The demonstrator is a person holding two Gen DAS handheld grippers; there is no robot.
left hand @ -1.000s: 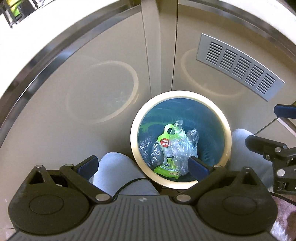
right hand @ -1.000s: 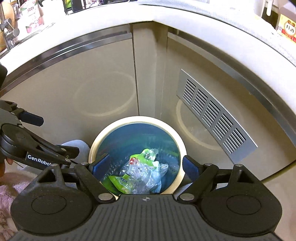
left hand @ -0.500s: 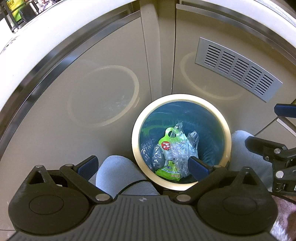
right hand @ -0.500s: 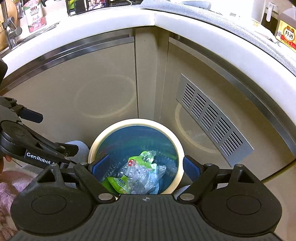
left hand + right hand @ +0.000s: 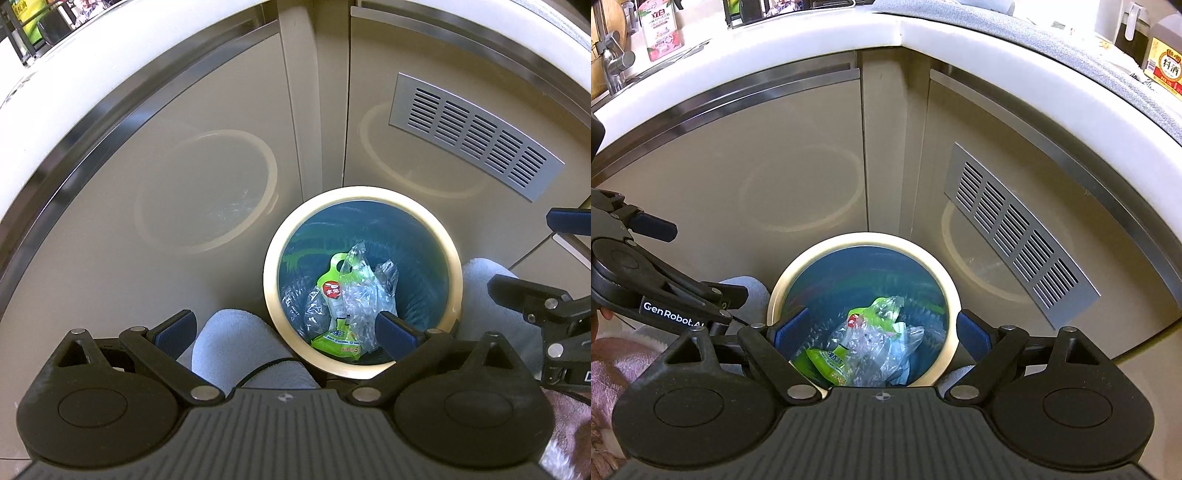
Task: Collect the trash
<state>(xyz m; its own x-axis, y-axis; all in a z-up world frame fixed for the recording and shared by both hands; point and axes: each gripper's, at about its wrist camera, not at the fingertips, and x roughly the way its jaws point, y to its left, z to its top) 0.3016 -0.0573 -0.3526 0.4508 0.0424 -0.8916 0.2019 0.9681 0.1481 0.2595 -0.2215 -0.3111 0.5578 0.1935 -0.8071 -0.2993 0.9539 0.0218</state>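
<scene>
Little has shifted since earlier frames: both tools hang wide and empty above the round cream-rimmed bin with blue liner [image 5: 271,258]. Crumpled clear plastic and a green pouch [image 5: 827,360] lie inside. Liner edges should be gathered evenly. "GenRobot.AI" is printed on the left tool [image 5: 705,266]; right tool [image 5: 882,334].

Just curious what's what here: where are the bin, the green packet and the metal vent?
bin [image 5: 951,295], right wrist view, cream rim.
green packet [image 5: 334,334], left wrist view, lower body.
metal vent [image 5: 476,134], left wrist view, slotted middle.

One bin [image 5: 271,280], one green pouch [image 5: 334,291], two grippers — one vent grille [image 5: 476,134]
</scene>
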